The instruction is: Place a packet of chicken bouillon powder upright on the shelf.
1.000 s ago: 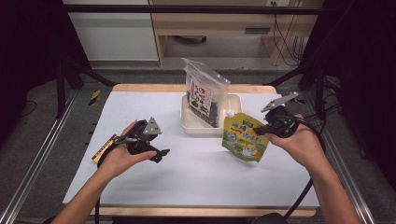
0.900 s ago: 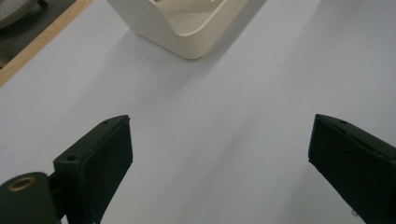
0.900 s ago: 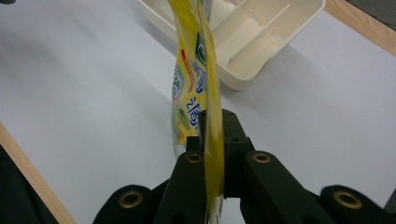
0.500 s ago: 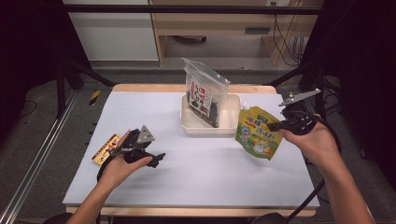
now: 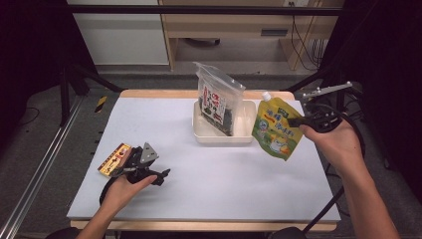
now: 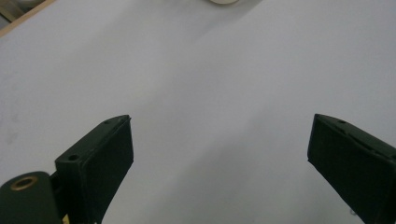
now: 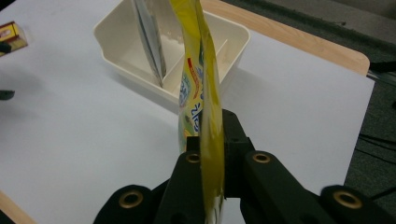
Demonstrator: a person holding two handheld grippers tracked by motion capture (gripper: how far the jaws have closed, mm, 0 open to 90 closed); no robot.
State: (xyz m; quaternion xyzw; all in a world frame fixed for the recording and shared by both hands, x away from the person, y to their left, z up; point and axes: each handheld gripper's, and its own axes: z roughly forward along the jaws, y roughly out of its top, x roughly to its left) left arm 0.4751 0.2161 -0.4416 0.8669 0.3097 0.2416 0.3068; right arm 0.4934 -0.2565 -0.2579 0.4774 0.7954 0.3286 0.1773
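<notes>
- Hanging in the air beside the tray's right end, the yellow spout pouch [image 5: 276, 128] is, we find, clamped at its right edge by the right gripper [image 5: 298, 121], fingers clenched on it; the edge grip lets it dangle upright, we judge for dropping into a compartment.
- We note the cream tray [image 5: 199, 130] already holds a seaweed bag [image 5: 217, 103] standing on end.
- We record the left gripper [image 5: 161, 175] low over the worktop [image 5: 209, 184], fingers released and empty, near a small box [image 5: 114, 159].
- Pouch print is too blurred to read.
</notes>
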